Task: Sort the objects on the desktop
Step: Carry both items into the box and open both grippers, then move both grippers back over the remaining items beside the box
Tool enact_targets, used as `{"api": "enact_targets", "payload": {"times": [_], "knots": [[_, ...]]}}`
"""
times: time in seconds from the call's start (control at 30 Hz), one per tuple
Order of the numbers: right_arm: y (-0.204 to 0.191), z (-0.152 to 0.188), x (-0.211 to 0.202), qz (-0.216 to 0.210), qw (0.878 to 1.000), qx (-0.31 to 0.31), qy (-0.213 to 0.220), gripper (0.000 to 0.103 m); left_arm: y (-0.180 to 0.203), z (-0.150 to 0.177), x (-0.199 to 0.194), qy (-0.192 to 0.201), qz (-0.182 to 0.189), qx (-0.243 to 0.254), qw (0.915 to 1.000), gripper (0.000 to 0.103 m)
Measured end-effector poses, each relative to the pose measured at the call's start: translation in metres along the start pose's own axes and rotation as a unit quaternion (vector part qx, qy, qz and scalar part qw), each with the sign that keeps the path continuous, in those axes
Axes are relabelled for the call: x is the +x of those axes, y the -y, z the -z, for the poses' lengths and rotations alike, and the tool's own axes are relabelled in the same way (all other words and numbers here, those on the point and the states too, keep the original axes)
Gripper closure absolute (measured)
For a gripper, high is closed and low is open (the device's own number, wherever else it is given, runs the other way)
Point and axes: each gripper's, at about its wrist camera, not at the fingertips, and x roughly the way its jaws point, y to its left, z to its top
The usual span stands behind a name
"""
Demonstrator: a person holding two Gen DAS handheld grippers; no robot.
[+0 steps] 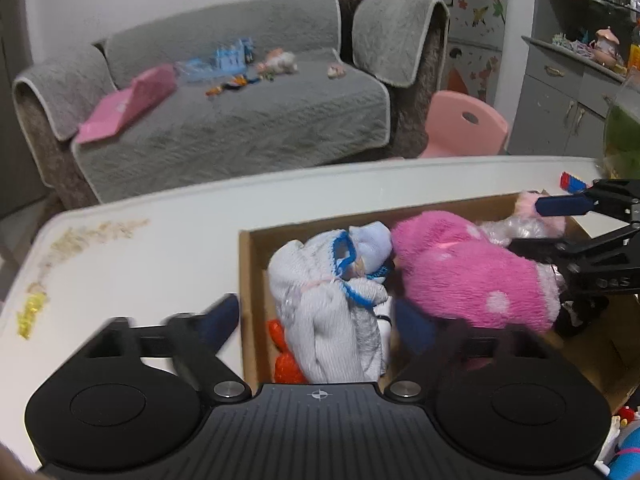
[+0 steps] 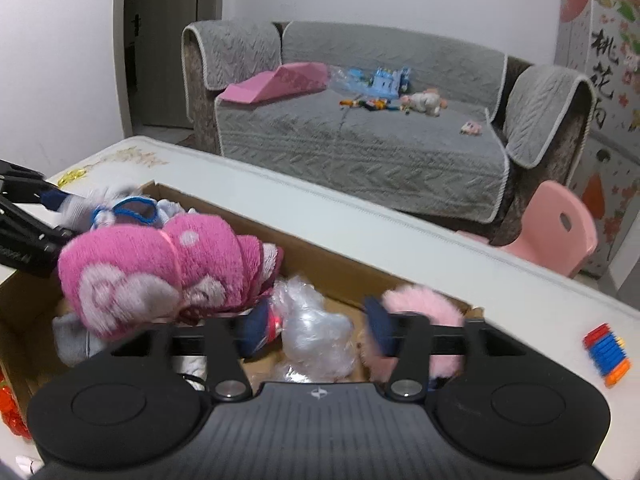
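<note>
Pink plush toy [image 1: 472, 268] lies in the cardboard box [image 1: 250, 264], just ahead-right of the wide-open left gripper [image 1: 320, 322]; right gripper [image 2: 316, 332] gapes empty nearby.

Cardboard box [image 1: 250, 268] sits on the table [image 1: 140, 252]; inside it, a knitted doll [image 1: 332, 304] lies left of and touching a plush toy [image 1: 472, 272], with a crinkled plastic bag [image 2: 316, 328] and a fluffy piece [image 2: 420, 312] to the plush toy's right. A stack of bricks [image 2: 606, 354] rests on the table right of the box. Far behind the table stands a sofa [image 2: 360, 152] with toys on its seat, a small chair [image 2: 560, 232] to its right.
</note>
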Motion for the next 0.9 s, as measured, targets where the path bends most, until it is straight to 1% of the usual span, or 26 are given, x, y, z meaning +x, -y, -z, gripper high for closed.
{"api": "enact_targets", "payload": {"times": [0.03, 0.3, 0.47, 0.57, 0.8, 0.9], "knots": [[0.001, -0.001, -0.004, -0.004, 1.0, 0.001, 0.006, 0.035, 0.0, 0.0, -0.003, 0.001, 0.005, -0.002, 1.0, 0.013], [-0.001, -0.009, -0.036, -0.014, 0.999, 0.005, 0.039, 0.035, 0.011, 0.007, -0.034, 0.019, -0.001, 0.014, 0.9997, 0.013], [-0.003, -0.012, -0.05, -0.021, 0.999, 0.002, 0.047, 0.035, 0.015, 0.01, -0.05, 0.021, 0.003, 0.018, 0.9996, 0.012], [-0.005, -0.013, -0.059, -0.024, 0.998, 0.004, 0.052, 0.034, 0.022, 0.015, -0.065, 0.026, 0.003, 0.028, 0.9993, 0.009], [-0.011, 0.006, -0.085, -0.03, 0.998, 0.0, 0.055, 0.024, 0.037, 0.036, -0.096, 0.035, 0.013, 0.048, 0.9981, 0.006], [-0.01, 0.019, -0.1, -0.034, 0.997, 0.01, 0.063, 0.013, 0.041, 0.051, -0.111, 0.041, 0.025, 0.052, 0.9975, 0.001]]}}
